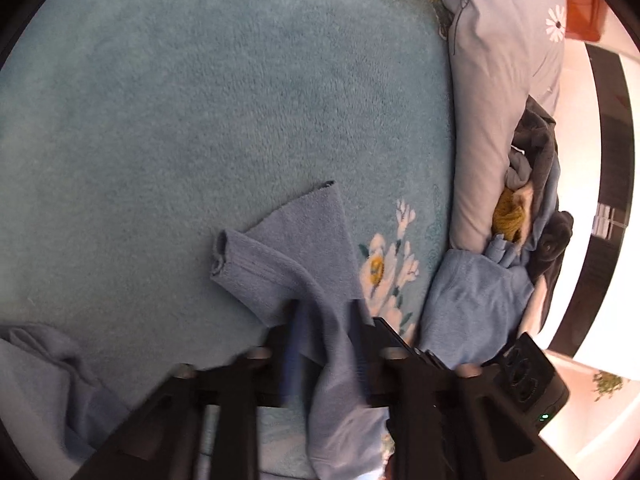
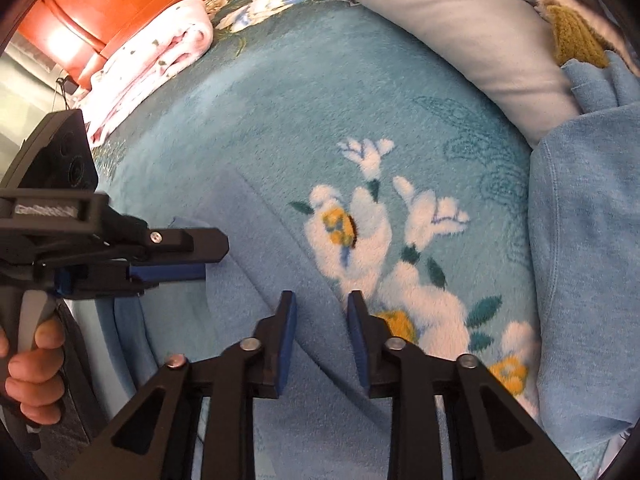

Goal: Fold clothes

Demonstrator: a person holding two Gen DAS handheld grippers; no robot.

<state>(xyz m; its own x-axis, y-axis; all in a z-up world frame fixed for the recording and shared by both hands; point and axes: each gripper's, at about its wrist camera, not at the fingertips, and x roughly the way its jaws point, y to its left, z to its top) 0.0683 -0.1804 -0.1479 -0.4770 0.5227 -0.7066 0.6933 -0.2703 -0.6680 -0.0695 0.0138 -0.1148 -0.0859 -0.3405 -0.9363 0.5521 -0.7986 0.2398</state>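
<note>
Jaws on my left gripper point(image 1: 324, 320) were clamped on a bunched fold of the blue knit top point(image 1: 288, 248); right gripper point(image 2: 322, 316) jaws stood apart w/ nothing between, just over the top's edge on the bed blanket point(image 2: 280, 100). Top lay partly spread, sleeve cuff point(image 1: 219, 256) flopped out. Looked soft, light, limp & stretchy, so I'd judge it best pinched at hem or shoulder seam, not mid-panel.

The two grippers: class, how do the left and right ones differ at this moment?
The left gripper has a fold of the blue garment running between its fingers, while the right gripper holds nothing. The left is lifting cloth off the teal blanket; the right hovers with its jaws apart over the garment's edge. Both have black fingers with blue pads.
</note>
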